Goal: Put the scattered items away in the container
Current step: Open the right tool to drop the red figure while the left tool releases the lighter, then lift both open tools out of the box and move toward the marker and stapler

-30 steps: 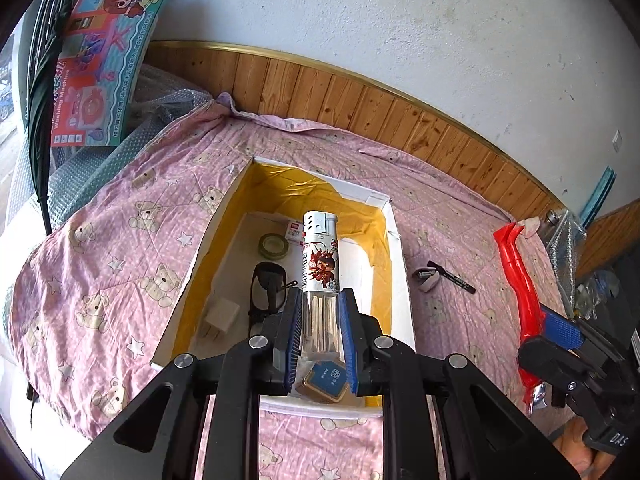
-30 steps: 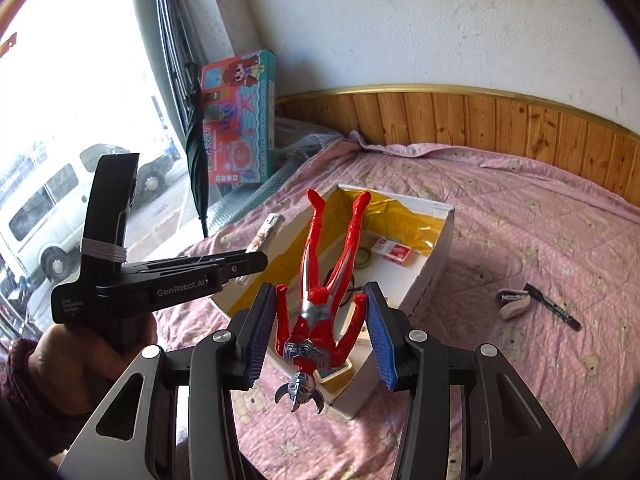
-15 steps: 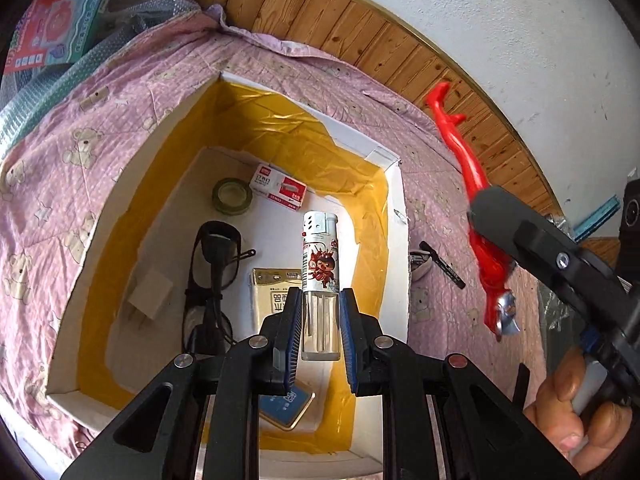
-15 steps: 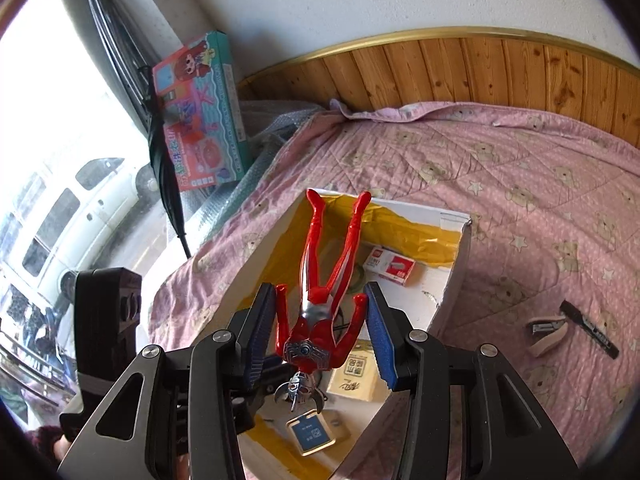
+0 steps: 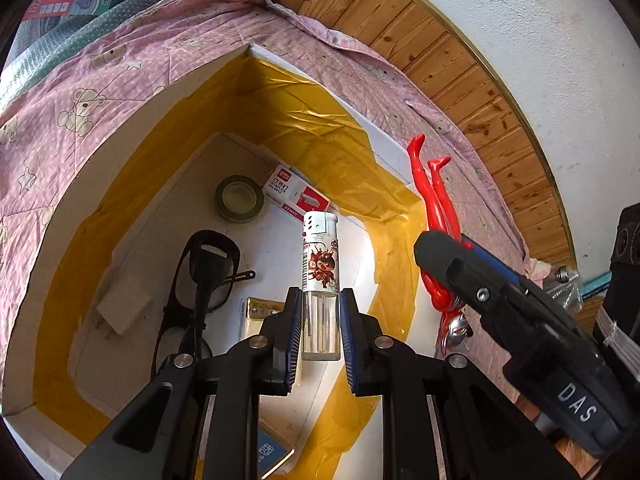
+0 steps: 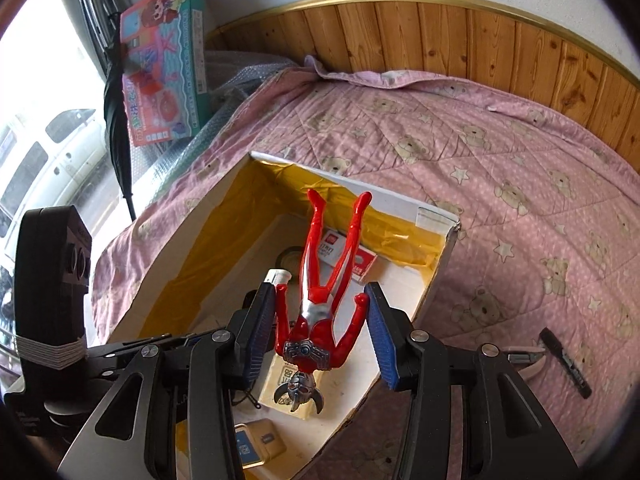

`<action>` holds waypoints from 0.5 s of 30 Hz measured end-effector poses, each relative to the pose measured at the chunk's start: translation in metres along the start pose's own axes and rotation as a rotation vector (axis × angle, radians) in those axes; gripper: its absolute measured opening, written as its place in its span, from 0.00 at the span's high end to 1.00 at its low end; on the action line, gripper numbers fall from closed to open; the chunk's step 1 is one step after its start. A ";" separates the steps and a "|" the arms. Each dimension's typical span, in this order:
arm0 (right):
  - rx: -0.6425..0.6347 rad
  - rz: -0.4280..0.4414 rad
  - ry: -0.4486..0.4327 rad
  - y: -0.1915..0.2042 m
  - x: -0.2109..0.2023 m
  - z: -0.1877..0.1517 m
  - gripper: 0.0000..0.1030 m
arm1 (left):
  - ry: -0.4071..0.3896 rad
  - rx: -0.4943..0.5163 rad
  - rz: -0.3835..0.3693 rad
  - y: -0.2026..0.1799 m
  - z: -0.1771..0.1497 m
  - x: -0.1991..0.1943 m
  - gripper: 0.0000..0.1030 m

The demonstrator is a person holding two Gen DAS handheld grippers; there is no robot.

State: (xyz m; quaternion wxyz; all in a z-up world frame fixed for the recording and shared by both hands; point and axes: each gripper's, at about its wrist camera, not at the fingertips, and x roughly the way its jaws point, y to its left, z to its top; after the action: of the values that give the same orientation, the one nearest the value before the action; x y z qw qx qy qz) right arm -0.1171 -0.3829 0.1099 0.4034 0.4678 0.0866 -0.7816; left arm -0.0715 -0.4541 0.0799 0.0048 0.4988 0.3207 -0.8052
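Now both grippers hang over the box [image 5: 120, 152], having closed in within 1 second: left gripper [image 5: 319, 332] clamping a lighter [image 5: 320, 256], right gripper [image 6: 324, 334] pinching the red figure [image 6: 324, 280], 2 drops imminent.

The right hand-held gripper [image 6: 322, 332] holds a red toy figure [image 6: 320, 288] head-down over the yellow-lined box [image 6: 436, 280].

**Glossy tape, matt card, soft quilt**

The cardboard box [image 5: 120, 152] is matt white, lined with wrinkled, shiny yellow tape [image 5: 304, 120]. The lighter [image 5: 320, 280] has a clear plastic base and a metal cap. The toy figure [image 6: 320, 280] is glossy red plastic. The quilt [image 6: 500, 152] is stitched pink cloth; the wall panelling [image 6: 440, 36] is varnished knotty wood.
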 end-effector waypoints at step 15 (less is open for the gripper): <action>0.053 0.049 -0.052 -0.016 -0.012 -0.008 0.44 | -0.019 0.021 -0.045 0.011 0.002 -0.001 0.53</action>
State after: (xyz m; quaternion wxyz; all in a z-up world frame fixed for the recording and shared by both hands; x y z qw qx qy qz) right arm -0.1200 -0.3621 0.1111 0.4118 0.4597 0.0436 -0.7856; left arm -0.0685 -0.4643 0.0759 -0.0155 0.4840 0.3232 -0.8131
